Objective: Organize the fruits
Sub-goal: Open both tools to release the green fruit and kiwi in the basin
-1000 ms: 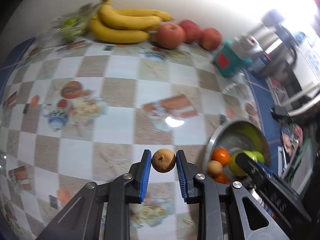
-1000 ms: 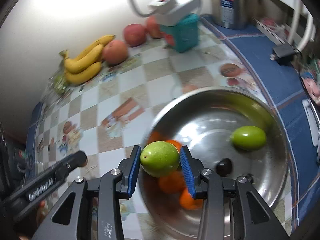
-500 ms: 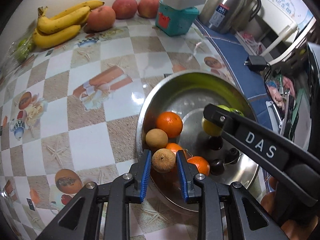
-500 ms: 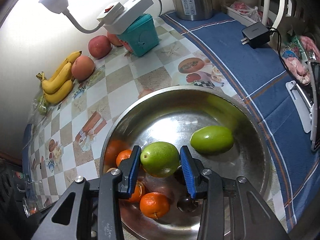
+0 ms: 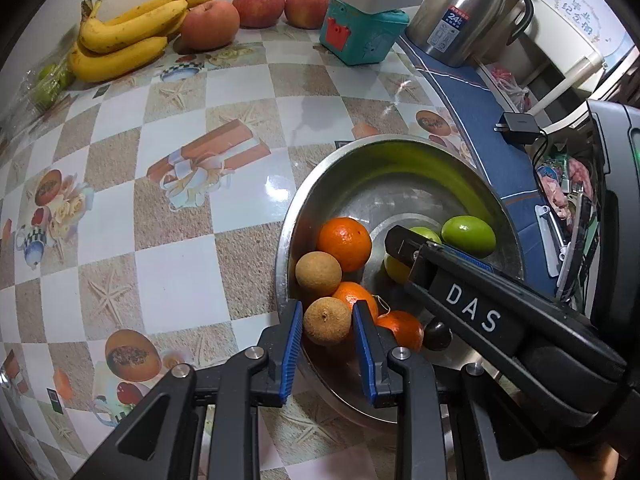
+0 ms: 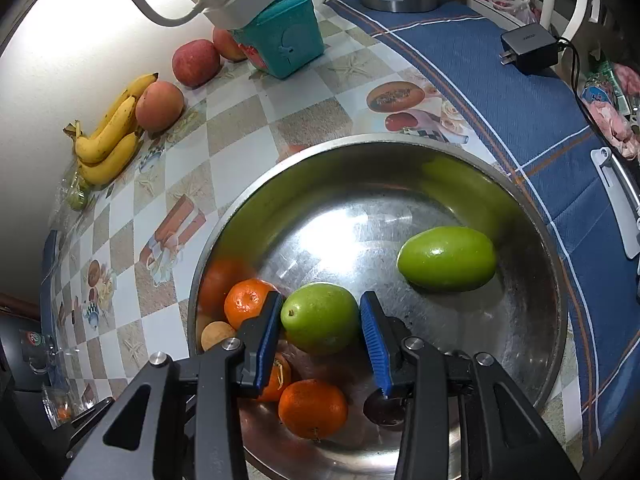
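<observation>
A steel bowl [image 5: 404, 160] [image 6: 460, 148] holds oranges [image 5: 345, 243], a tan round fruit [image 5: 318, 273], a green fruit [image 6: 447, 258] and dark small fruits. My left gripper [image 5: 326, 322] is shut on a small brown fruit [image 5: 327, 321] over the bowl's near-left rim. My right gripper [image 6: 320, 318] is shut on a green fruit [image 6: 320, 318] above the bowl's inside, and its body shows in the left wrist view [image 5: 472, 312].
Bananas [image 5: 124, 40] [image 6: 108, 136] and red apples [image 5: 260, 6] [image 6: 196, 62] lie along the back wall. A teal box [image 5: 360, 36] with a white lamp base, a steel kettle [image 5: 464, 8] and a black charger [image 6: 528, 50] on blue cloth stand beyond the bowl.
Both grippers moved in over the bowl with their fruits still held. The left came from the open tablecloth to the bowl's rim; the right went deeper over the bowl.
</observation>
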Available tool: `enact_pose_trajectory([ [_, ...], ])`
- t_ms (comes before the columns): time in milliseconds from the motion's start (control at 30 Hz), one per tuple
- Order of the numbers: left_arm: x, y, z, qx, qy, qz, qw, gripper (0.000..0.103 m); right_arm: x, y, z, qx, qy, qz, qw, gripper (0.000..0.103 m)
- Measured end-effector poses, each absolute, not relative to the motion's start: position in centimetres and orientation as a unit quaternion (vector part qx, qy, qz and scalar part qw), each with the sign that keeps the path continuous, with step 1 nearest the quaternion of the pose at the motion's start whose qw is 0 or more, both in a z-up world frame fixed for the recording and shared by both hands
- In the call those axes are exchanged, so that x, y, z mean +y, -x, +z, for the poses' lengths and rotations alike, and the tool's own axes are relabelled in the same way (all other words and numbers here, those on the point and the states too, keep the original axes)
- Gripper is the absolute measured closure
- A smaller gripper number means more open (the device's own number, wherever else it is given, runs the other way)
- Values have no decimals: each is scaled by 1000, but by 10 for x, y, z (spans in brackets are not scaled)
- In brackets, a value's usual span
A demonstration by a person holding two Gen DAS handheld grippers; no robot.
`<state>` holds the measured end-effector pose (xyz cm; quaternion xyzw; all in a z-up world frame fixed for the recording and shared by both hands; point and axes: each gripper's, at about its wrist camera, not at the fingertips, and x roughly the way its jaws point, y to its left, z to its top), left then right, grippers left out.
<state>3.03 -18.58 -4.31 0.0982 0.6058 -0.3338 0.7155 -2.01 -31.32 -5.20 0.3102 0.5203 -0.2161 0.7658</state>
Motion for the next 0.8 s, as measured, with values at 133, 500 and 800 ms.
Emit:
enact_pose_trajectory([
  [133,-185,-30,-41,606,-98,-334,716,73,-314,20,-52,521,-314,-217,764,61],
  [500,-177,-37,-29,595,-83,-329,728,57,-312,19,-37,505,-306,-214,778,57],
  [800,-147,-66,-33,604,-62,-245,756,43,-312,18,-35,511,-298,-215,777,57],
])
